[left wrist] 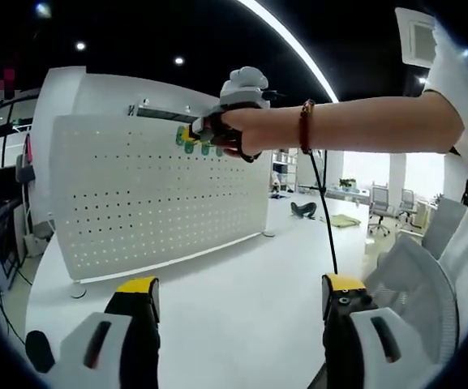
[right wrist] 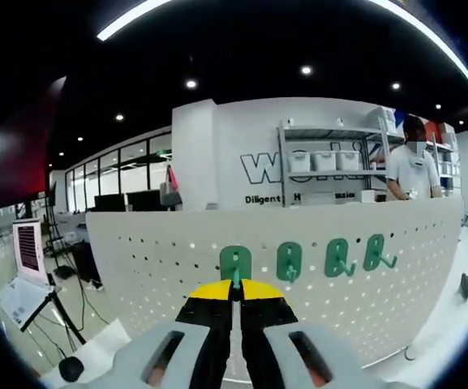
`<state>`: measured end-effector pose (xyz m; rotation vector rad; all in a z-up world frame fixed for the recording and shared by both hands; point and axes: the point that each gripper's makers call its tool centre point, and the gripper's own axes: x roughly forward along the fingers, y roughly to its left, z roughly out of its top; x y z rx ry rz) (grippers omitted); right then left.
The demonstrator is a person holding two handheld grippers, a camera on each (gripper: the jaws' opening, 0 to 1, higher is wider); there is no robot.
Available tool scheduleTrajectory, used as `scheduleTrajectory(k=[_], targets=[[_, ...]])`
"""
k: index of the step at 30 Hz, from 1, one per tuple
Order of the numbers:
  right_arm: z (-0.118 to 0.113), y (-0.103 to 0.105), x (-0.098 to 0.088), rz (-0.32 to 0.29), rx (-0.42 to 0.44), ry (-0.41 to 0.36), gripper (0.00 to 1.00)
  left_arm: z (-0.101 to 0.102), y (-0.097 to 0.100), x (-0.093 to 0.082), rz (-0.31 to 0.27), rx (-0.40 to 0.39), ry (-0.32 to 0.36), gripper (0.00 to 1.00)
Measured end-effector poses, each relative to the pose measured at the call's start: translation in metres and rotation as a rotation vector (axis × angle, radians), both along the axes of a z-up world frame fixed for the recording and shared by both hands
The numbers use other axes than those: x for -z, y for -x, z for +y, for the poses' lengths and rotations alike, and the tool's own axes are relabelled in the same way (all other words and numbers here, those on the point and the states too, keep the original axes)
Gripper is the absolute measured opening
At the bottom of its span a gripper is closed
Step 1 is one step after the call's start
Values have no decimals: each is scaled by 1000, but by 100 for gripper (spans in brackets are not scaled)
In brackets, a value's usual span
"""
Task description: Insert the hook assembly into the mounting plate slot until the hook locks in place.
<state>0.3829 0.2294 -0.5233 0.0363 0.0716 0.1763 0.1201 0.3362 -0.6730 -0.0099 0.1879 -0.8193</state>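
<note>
A white pegboard mounting plate (left wrist: 136,194) stands upright on the white table (left wrist: 242,300). Several green hooks hang in a row near its top edge (right wrist: 337,257). My right gripper (right wrist: 235,289) is shut on the prong of the leftmost green hook (right wrist: 235,261), which sits against the plate (right wrist: 152,267). In the left gripper view the right gripper (left wrist: 209,130) is held by a hand at the plate's top right, with green hooks (left wrist: 190,147) just below it. My left gripper (left wrist: 240,292) hovers open over the table, well short of the plate, with nothing between its jaws.
The person's forearm with a red bead bracelet (left wrist: 306,126) reaches across from the right. A black cable (left wrist: 328,227) hangs down from it. Office chairs (left wrist: 416,275) stand at the right. Behind the plate another person (right wrist: 408,166) stands by shelves (right wrist: 323,162). A tripod (right wrist: 51,312) is at the left.
</note>
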Motion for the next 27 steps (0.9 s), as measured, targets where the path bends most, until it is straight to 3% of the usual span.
scheduleTrajectory(k=[27], targets=[[3, -26, 4, 26, 19, -11, 1, 9, 2, 1, 12, -17, 9, 84]])
